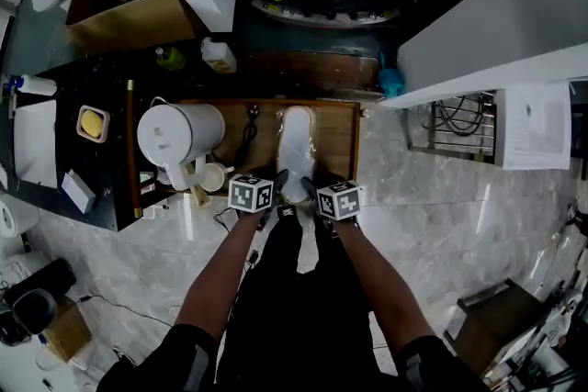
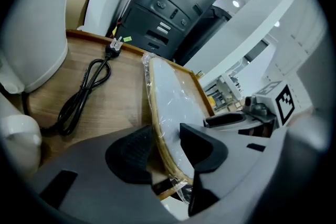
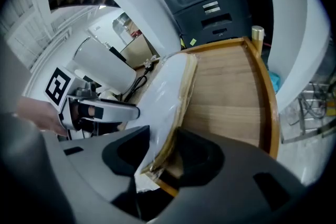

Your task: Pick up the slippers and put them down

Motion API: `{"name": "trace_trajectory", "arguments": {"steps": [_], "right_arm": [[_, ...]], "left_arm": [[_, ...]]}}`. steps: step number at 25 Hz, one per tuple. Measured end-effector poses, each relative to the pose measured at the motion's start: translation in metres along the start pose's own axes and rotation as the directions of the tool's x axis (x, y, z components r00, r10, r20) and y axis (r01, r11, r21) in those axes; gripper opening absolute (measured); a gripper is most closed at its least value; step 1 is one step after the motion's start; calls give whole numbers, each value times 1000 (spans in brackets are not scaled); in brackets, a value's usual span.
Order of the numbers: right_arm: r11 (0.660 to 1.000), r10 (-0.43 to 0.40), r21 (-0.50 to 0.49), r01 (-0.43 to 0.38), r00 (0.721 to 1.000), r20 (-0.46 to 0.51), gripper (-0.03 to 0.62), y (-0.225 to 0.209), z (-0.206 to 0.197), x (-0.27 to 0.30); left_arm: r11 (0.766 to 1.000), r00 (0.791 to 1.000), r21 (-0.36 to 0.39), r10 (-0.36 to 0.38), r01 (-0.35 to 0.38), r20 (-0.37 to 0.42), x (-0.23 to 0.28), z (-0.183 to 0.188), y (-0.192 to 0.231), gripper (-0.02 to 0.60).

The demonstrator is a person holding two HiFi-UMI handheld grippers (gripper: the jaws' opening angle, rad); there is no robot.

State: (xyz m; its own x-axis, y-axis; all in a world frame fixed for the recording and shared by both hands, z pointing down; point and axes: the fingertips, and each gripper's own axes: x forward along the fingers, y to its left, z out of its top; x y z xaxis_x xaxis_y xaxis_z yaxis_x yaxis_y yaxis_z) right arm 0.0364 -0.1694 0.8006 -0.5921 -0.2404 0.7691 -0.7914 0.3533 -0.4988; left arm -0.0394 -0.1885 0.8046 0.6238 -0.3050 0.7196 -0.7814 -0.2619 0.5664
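A pair of white slippers [image 1: 297, 142] with tan soles, wrapped in clear film, lies lengthwise on a wooden tray [image 1: 335, 138]. Both grippers sit at its near end, side by side. My left gripper [image 1: 278, 183] straddles the slippers' left edge [image 2: 173, 102], one jaw on each side, and a thin dark gap shows at the pad. My right gripper [image 1: 309, 188] straddles the right edge [image 3: 163, 97] the same way. In the left gripper view its jaws [image 2: 160, 141] frame the tan sole over the tray [image 2: 121, 97]. The right gripper's jaws [image 3: 157, 147] frame the film's corner.
A white jug-like appliance [image 1: 179, 133] and mugs [image 1: 216, 177] stand at the tray's left. A black cable [image 2: 84, 94] lies coiled on the wood beside the slippers. A dark machine [image 2: 173, 2] rises behind the tray. White counters [image 1: 496, 32] overhang, and marble floor [image 1: 432, 197] lies to the right.
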Motion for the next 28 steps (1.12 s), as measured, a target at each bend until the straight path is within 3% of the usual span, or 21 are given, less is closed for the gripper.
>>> {"name": "trace_trajectory", "arguments": {"steps": [3, 7, 10, 13, 19, 22, 25, 26, 28], "right_arm": [[999, -28, -38, 28, 1000, -9, 163, 0, 1, 2], [998, -29, -51, 29, 1000, 4, 163, 0, 2, 1], [998, -28, -62, 29, 1000, 8, 163, 2, 6, -3], [995, -61, -84, 62, 998, 17, 163, 1, 8, -8], [995, -87, -39, 91, 991, 106, 163, 3, 18, -35], [999, -21, -44, 29, 985, 169, 159, 17, 25, -53], [993, 114, -71, -100, 962, 249, 20, 42, 38, -81], [987, 153, -83, -135, 949, 275, 9, 48, 43, -92], [978, 199, -115, -171, 931, 306, 8, 58, 49, -116]], "left_arm": [[999, 999, 13, 49, -49, -6, 2, 0, 4, 166], [998, 999, 26, 52, -52, -6, 2, 1, 4, 167], [999, 999, -23, 37, -37, 14, -3, 4, 5, 167], [996, 997, -67, 65, -62, 49, -14, 5, 14, 182], [996, 987, 24, 84, -88, 136, -41, 16, 3, 183], [998, 980, 24, 59, -65, 192, -60, 24, -11, 183], [1000, 976, -24, -5, 10, 217, -79, 28, -33, 181], [999, 972, -24, -40, 46, 231, -86, 31, -43, 174], [993, 954, 5, -119, 122, 275, -104, 37, -67, 93]]}}
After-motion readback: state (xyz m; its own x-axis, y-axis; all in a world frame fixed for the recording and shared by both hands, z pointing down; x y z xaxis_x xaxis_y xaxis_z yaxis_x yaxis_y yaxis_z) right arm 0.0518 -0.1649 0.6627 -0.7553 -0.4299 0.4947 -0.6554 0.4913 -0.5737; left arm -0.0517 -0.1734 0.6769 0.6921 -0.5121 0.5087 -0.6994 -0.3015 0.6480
